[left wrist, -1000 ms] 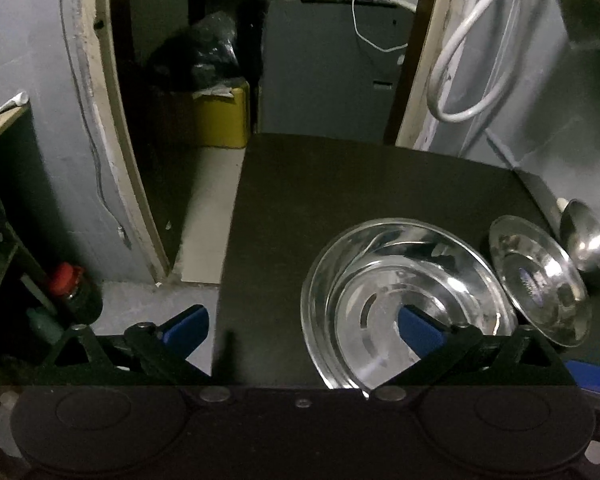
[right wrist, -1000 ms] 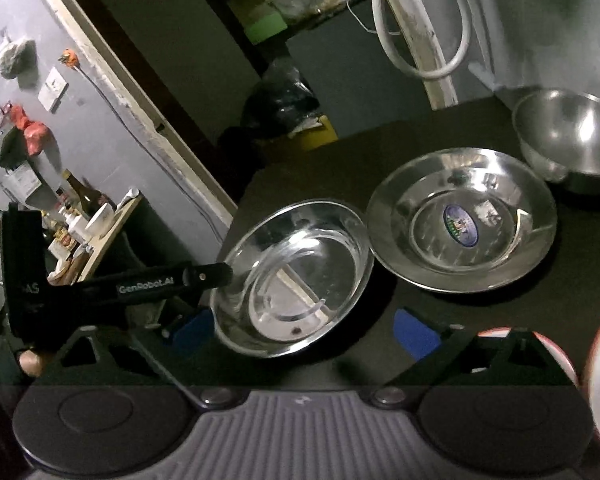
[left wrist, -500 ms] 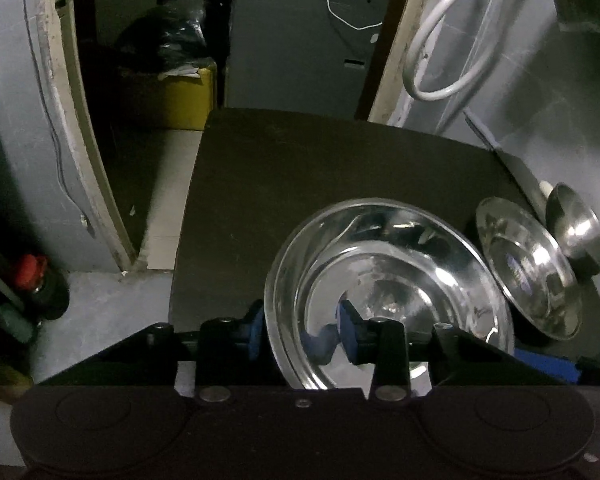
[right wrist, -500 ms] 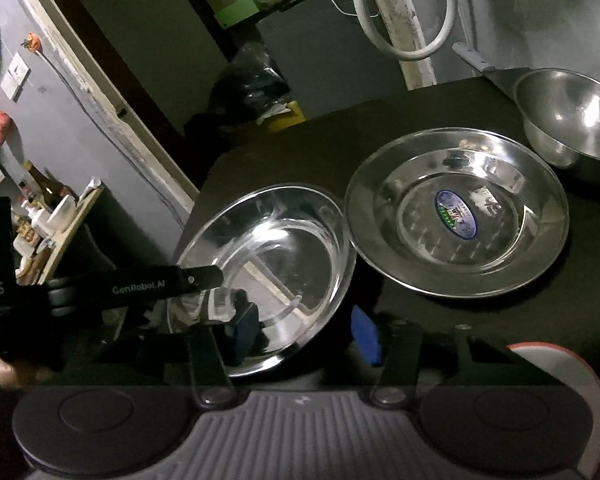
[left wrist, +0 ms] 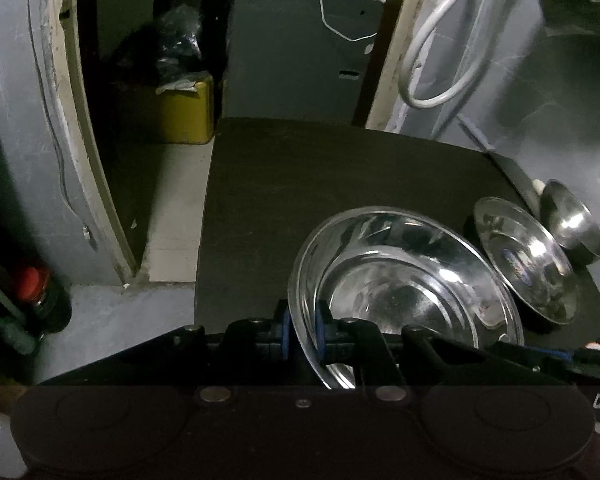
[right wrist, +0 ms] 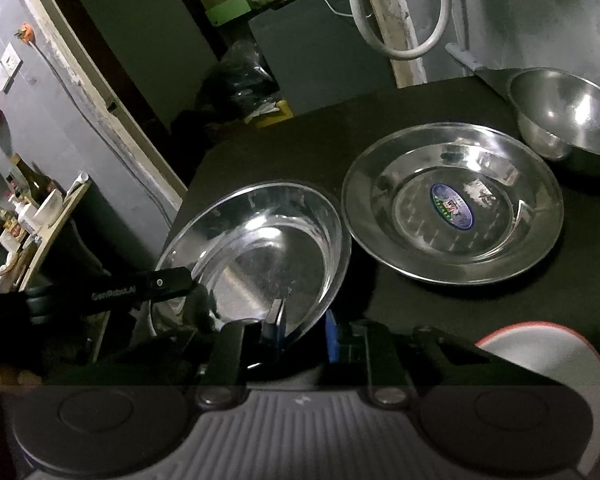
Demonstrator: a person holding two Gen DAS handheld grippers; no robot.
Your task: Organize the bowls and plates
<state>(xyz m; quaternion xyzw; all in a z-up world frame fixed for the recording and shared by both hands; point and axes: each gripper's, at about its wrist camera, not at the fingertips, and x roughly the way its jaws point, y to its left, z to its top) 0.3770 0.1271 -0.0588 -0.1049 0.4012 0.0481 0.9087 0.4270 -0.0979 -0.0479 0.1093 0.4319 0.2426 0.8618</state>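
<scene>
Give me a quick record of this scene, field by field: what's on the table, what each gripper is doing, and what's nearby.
surface: dark table
held item: steel basin, rim between both grippers' pads
left gripper: jaws closing on the basin's near-left rim
right gripper: jaws closing on the basin's near rim
beside basin: steel plate with an oval sticker
far right: steel bowl, upright
near right corner: red-rimmed white dish, partly out of frame
stacking: none yet, every piece apart
</scene>
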